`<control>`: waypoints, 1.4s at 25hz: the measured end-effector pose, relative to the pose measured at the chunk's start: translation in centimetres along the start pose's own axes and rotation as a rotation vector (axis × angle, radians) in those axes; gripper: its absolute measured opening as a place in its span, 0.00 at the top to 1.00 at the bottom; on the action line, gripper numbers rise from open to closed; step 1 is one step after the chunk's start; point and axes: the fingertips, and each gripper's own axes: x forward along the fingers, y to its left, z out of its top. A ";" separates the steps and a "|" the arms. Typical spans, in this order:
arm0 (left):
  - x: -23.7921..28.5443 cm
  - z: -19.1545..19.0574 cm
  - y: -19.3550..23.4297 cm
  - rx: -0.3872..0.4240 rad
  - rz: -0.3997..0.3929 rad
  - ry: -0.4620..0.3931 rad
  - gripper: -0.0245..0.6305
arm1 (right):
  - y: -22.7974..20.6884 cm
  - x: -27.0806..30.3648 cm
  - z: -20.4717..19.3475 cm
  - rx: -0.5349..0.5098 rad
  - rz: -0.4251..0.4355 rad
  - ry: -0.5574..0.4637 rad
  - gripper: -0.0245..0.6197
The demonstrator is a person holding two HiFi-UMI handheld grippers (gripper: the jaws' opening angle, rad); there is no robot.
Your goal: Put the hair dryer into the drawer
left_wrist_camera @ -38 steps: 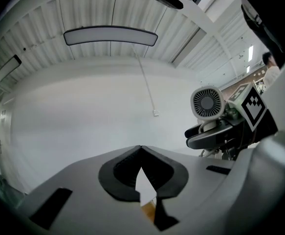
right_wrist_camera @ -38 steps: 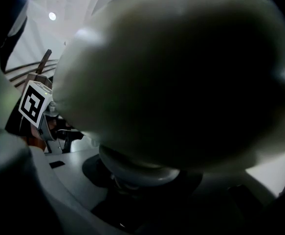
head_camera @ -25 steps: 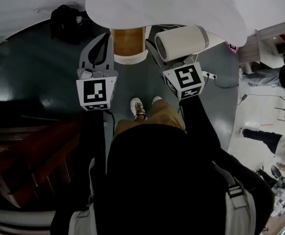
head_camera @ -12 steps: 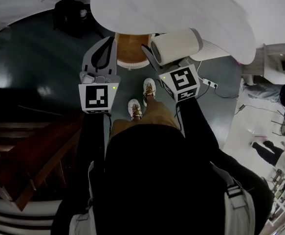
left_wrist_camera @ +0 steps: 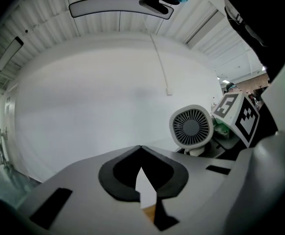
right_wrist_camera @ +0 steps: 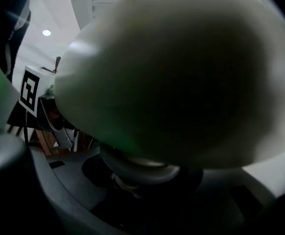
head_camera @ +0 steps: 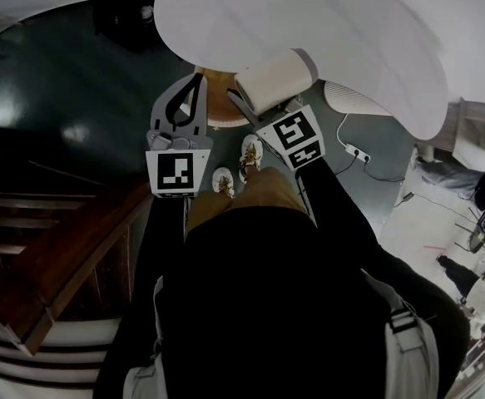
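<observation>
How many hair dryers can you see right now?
1. The hair dryer is gripped in the right tongs, at the white table's edge. More could be hidden under the table.

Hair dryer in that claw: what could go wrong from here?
The right claw seems to grip the hair dryer only by its narrow handle, so the bulky barrel might swing or slip. The barrel also sits close to the white table edge and could bump it before reaching what looks like the wooden drawer underneath.
</observation>
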 end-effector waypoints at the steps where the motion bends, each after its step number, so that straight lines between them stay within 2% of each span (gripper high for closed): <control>1: 0.4 -0.6 0.2 -0.004 0.011 0.011 0.94 | -0.1 0.7 -0.9 -0.002 0.022 0.023 0.60; 7: 2.3 -2.1 0.8 -0.038 0.057 0.058 0.94 | 0.3 3.8 -7.8 -0.039 0.198 0.255 0.60; 12: 2.2 -4.1 2.2 -0.066 0.068 0.092 0.94 | 2.0 5.5 -12.1 -0.076 0.274 0.372 0.60; 23: 2.4 -7.6 4.2 -0.075 -0.027 0.134 0.94 | 3.9 8.6 -17.0 -0.132 0.335 0.556 0.60; 35: 1.7 -10.4 5.7 -0.128 -0.057 0.182 0.94 | 5.8 10.8 -23.3 -0.211 0.485 0.836 0.59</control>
